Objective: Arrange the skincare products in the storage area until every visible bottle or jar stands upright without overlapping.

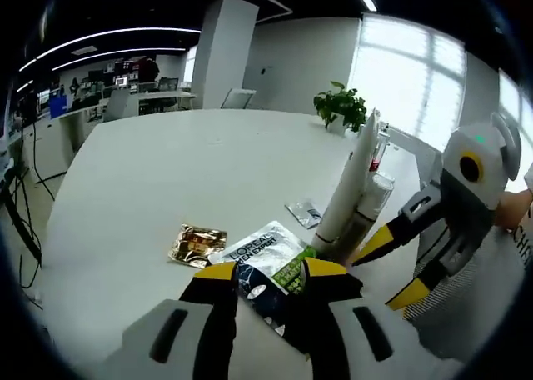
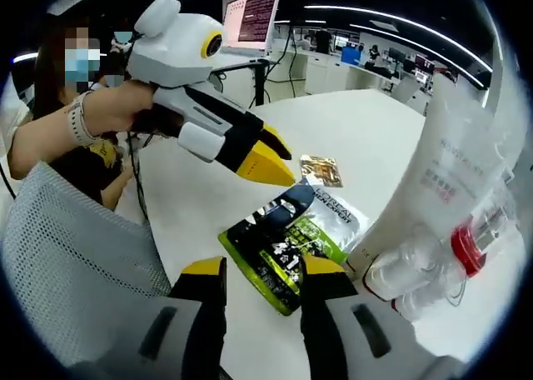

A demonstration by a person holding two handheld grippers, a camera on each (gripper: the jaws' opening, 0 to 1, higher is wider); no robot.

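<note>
The left gripper (image 1: 268,273) hovers with jaws parted and empty just over the sachet (image 1: 271,259) lying flat on the tabletop (image 1: 158,180). The right gripper (image 2: 262,272), equally empty, is nearer the upright tube (image 2: 433,180), beside it.

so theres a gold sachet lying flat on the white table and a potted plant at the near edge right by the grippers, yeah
Not quite. The gold sachet does lie flat on the white table, but the potted plant stands at the far edge, well away from the grippers, as the left gripper view shows.
</note>
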